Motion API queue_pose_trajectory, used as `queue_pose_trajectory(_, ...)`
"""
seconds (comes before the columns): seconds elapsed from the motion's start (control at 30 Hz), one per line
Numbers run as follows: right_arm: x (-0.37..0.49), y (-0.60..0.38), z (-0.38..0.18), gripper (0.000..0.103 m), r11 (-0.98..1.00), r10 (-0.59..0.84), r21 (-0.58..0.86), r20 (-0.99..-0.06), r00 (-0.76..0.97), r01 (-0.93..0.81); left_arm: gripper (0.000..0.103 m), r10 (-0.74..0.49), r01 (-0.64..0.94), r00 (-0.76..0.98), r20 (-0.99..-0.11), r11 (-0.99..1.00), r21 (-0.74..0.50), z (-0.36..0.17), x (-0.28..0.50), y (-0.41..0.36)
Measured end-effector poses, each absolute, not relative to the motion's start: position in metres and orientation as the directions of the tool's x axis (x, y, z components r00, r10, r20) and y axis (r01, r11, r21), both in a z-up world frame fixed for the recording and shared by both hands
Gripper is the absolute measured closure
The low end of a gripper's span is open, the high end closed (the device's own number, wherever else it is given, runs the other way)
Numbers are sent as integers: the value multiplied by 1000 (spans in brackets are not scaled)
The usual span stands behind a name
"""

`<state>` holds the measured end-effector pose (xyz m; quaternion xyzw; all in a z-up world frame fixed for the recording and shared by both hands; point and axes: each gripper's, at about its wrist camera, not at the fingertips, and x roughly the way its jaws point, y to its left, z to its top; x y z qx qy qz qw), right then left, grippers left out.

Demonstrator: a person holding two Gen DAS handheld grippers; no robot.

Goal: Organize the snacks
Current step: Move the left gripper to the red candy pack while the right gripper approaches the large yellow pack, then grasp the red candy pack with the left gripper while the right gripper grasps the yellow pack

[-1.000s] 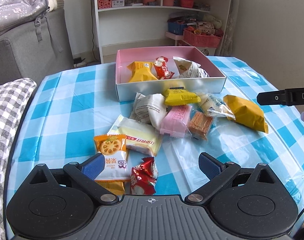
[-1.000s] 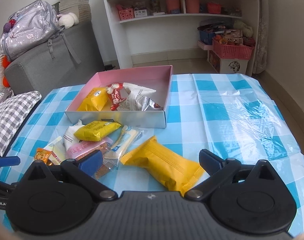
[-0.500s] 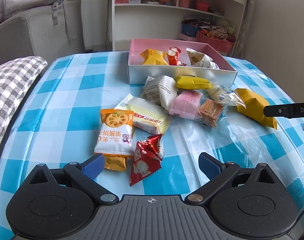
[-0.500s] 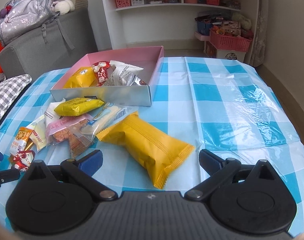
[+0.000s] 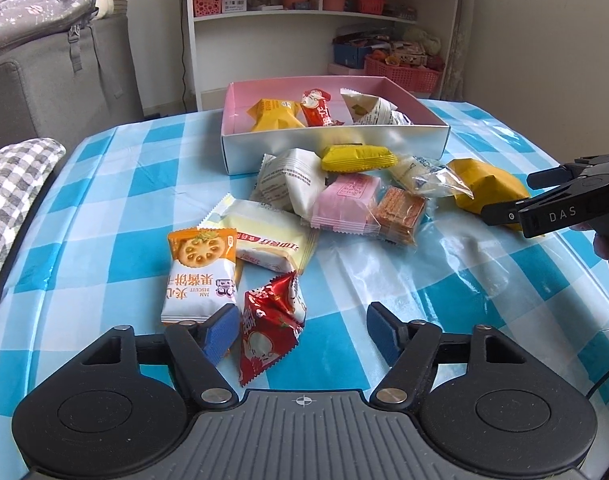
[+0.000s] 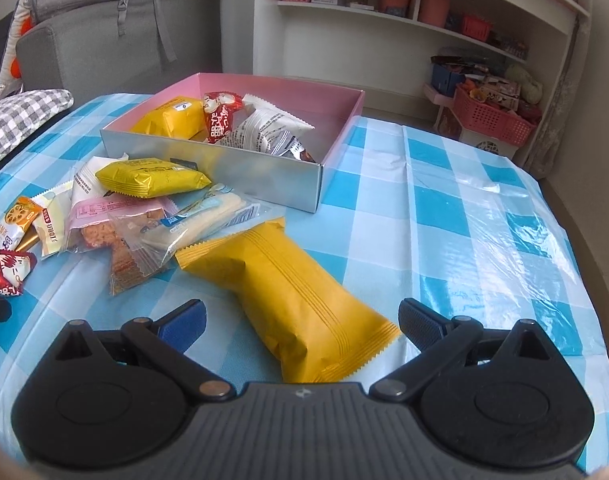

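**Both claws lined up on snacks, nothing gripped yet**

Left wrist: my left gripper [image 5: 302, 330] has its jaws apart, straddling the red pack [image 5: 270, 330]. Left pad sits over the bottom edge of the biscuit pack [image 5: 200, 272], so I judge the next move needs a small shift right before closing, else I pinch both. The box [image 5: 336, 148] sits across the table past the loose pile. In it: a yellow pack [image 5: 274, 115], a red stick [image 5: 318, 109], a white wrapper [image 5: 370, 110]. Loose in front of it: white pack [image 5: 292, 184], small yellow bar [image 5: 358, 157], pink pack [image 5: 346, 200], wafer [image 5: 398, 212], cream pack [image 5: 268, 240]. The right gripper [image 5: 552, 200] comes in from the side at the big yellow bag [image 5: 484, 188]; can't tell its jaw state from here.

Right wrist: right gripper [image 6: 300, 320] spread wide, big yellow bag [image 6: 292, 300] lying between the pads, apparently not touching either. Step in hand, as I read it: pre-grasp on that bag. Next calls for closing across its narrow width, lifting, carrying to the box [image 6: 264, 176]. The box's right half looks free, so room for it. A clear pack [image 6: 200, 224] overlaps the bag's far end; it might drag along on lift.
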<state>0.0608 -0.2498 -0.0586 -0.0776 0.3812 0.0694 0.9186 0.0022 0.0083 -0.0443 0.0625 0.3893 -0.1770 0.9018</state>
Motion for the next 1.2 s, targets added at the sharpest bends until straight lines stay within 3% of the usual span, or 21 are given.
queue_pose_trajectory(0.23,61,-246,-60,6,969,115,-67,-733,670,-238,60,-274,368,611,-743,929,-40,-49,7,9)
queue_pose_trajectory(0.53,53,-232,-52,8,930,290,84,-768,572,-358,60,-313,403,592,-742,913,-63,-47,5,5)
queue_pose_trajectory(0.93,56,-209,-60,8,931,178,-68,-773,609,-358,58,-287,399,585,-758,916,-38,-57,14,-3)
queue_pose_trajectory(1.1,54,-199,-64,18,926,176,-87,-762,623,-368,62,-284,408,587,-758,913,-26,-57,15,-6)
queue_pose_trajectory(1.13,53,-197,-64,20,923,180,-89,-761,623,-375,70,-284,409,586,-759,912,-26,-57,15,-6)
queue_pose_trajectory(1.2,52,-194,-62,33,918,193,-84,-758,623,-388,71,-286,412,583,-760,911,-27,-56,15,-6)
